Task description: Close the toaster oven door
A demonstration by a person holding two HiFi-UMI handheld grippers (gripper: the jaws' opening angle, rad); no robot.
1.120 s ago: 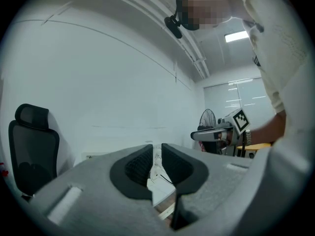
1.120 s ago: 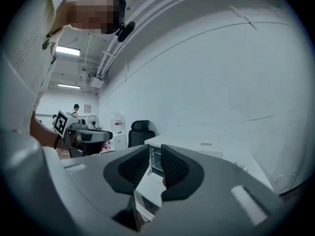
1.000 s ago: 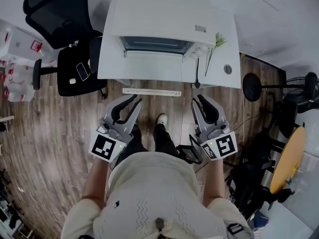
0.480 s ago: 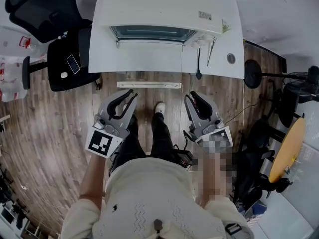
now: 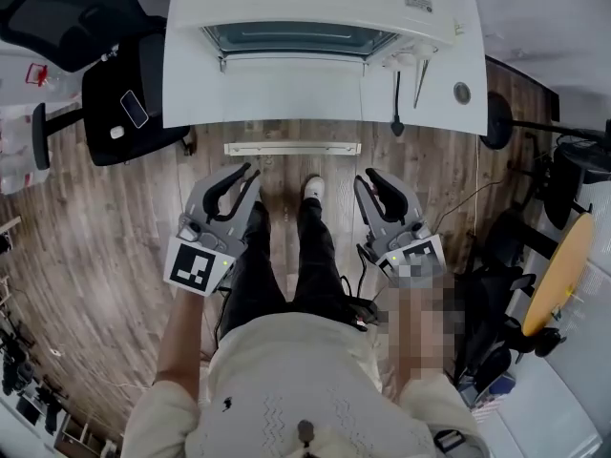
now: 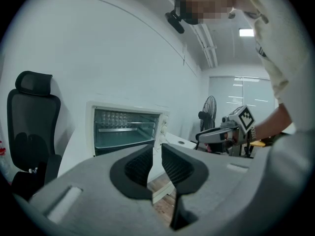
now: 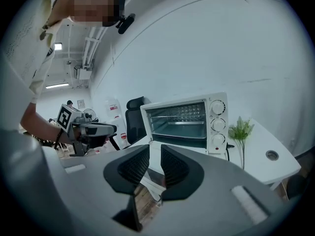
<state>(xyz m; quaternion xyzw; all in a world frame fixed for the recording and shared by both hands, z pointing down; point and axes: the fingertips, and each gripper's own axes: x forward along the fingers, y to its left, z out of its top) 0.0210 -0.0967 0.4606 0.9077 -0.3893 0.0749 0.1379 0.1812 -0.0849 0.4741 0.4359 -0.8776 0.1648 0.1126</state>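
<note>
Beside toaster oven [image 7: 179, 119], dials [image 7: 218, 124], apparently three

Ahead, against the wall, a table [image 5: 267, 93]; toward its back, the toaster oven [image 5: 305, 3], door [image 5: 298, 38] folded down in front of it. Right of the oven on the same tabletop, a small plant [image 7: 241, 130], then a cable grommet [image 5: 462, 92] near the right corner. Left of the table, an office chair [image 5: 100, 89] with a phone [image 5: 134, 109] on its seat. Right of the table, a standing fan [image 6: 209, 109]; farther right and nearer, a round table [image 5: 558, 275]. On the floor [image 5: 95, 256] just before the table, a long strip [image 5: 291, 148]. Nearer still, left gripper [image 5: 250, 172] and right gripper [image 5: 368, 177] side by side, well short of the table, a shoe [image 5: 312, 189] between them.
</note>
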